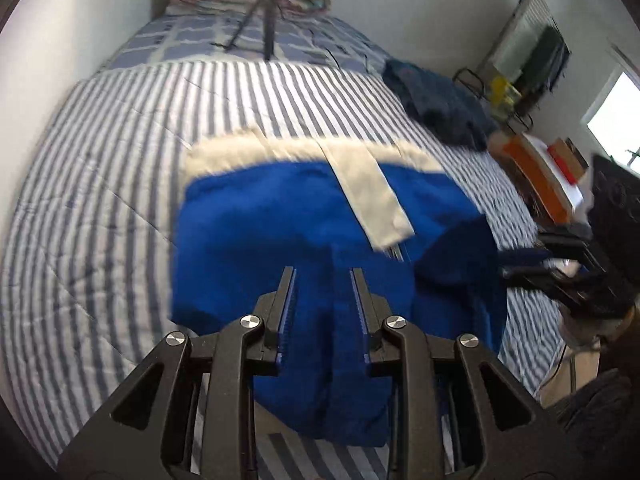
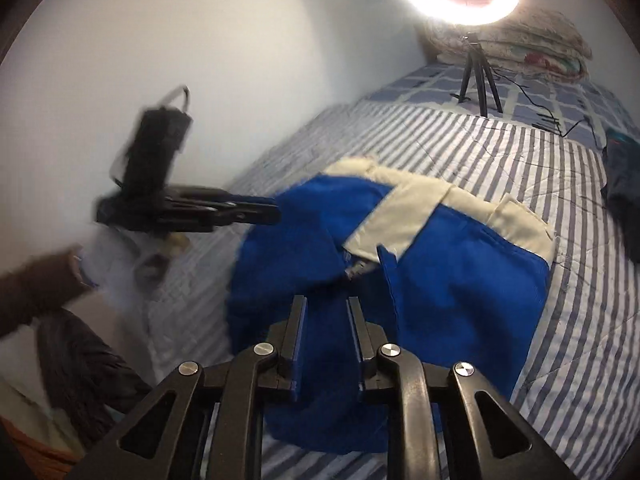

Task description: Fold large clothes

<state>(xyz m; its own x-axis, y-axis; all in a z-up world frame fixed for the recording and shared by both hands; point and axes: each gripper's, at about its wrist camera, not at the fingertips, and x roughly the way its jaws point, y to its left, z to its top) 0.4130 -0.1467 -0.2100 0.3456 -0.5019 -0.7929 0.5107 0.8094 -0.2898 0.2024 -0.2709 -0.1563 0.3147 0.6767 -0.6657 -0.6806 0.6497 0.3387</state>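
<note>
On the left side I hold my left gripper (image 1: 323, 270) low over the near part of the bright blue fleece garment with cream-white trim (image 1: 320, 216). A fold of the blue cloth rises between its two black fingers, and from the right wrist view its tip meets the left edge of the garment, so I judge that it is pinching the cloth there, though the blur makes this not fully sure.

The garment lies in the middle of the blue-and-white striped quilt (image 1: 100, 168), partly folded, with its cream band at the far edge and one cream strip lying across the blue.

More to the right, my right gripper (image 2: 327, 299) stands over the near edge of the same garment. Its jaws are only a little apart, with blue cloth under and between them; I cannot tell if they really press on it.

I judge the fleece to be light, soft and thick. It will sag and not keep a crease, but it is not slippery. It is best to take it at the edge or corners, one in each gripper, gripping all the layers together.
</note>
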